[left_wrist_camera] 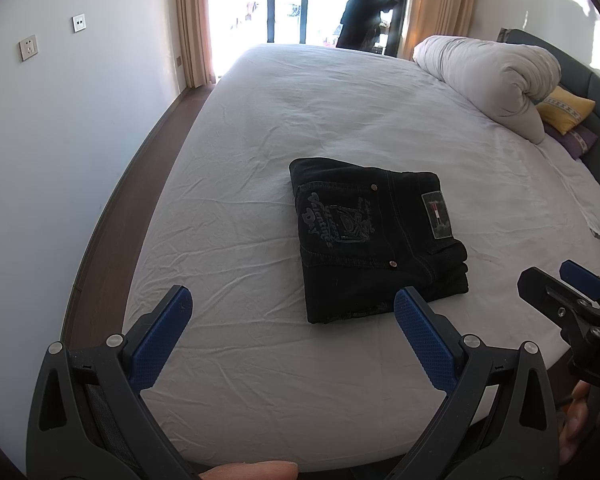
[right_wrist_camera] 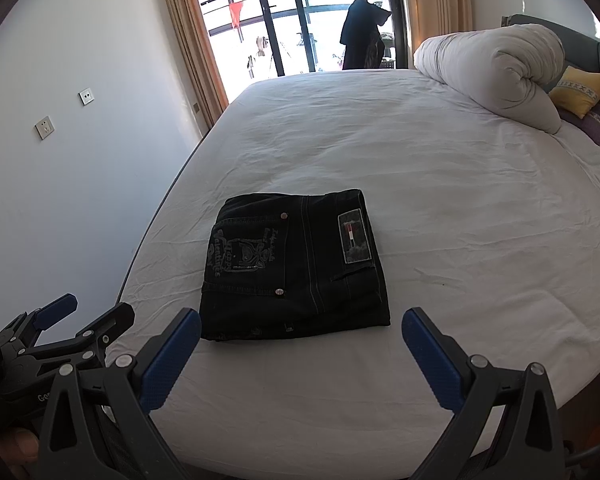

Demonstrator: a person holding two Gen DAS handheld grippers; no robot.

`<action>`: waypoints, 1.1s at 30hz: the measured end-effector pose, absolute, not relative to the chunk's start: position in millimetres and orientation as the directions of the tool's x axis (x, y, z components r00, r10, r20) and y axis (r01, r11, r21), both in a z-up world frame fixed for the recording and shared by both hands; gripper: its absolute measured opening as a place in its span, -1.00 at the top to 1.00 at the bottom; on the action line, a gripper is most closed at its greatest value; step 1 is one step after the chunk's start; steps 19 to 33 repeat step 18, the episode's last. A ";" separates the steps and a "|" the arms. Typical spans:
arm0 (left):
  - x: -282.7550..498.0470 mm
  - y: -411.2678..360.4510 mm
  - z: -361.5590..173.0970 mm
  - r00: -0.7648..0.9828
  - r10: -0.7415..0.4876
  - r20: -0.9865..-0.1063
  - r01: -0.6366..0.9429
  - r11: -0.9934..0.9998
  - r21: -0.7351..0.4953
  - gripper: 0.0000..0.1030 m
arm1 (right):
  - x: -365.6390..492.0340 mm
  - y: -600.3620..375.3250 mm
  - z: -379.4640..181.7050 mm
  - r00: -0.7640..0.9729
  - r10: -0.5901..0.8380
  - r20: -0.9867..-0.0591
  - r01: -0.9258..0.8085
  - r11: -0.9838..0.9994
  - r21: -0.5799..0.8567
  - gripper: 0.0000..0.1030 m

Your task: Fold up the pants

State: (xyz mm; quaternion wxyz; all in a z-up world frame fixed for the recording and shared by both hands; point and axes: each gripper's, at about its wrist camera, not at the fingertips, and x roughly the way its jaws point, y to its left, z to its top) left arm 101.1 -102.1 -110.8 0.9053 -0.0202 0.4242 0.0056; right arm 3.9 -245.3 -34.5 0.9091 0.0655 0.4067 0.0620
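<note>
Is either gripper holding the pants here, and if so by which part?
Nothing is held. The left gripper and right gripper are both open and empty, short of the folded black pants, which lie free on the bed sheet.

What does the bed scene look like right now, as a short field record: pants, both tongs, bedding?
pants: black jeans, folded into a compact stack, back pocket and patch facing up
location: on the white bed sheet, near its front edge
left tongs: open, empty, held short of the jeans, no contact
right tongs: open, empty, held short of the jeans, no contact
bedding: rolled white duvet at the far right, yellow pillow beside it
task state: fold looks complete
</note>
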 end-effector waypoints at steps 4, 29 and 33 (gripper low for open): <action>99.2 -103.1 -111.9 0.638 -0.008 -0.770 -0.025 0.999 -0.031 -1.00 | 1.8 -245.0 -36.8 0.660 0.167 -0.732 -0.060 0.983 0.171 -1.00; 102.6 -101.2 -110.7 0.641 -0.011 -0.768 -0.021 0.999 -0.032 -1.00 | -1.7 -245.1 -39.4 0.656 0.170 -0.736 -0.061 0.983 0.173 -1.00; 102.6 -101.2 -110.7 0.641 -0.011 -0.768 -0.021 0.999 -0.032 -1.00 | -1.7 -245.1 -39.4 0.656 0.170 -0.736 -0.061 0.983 0.173 -1.00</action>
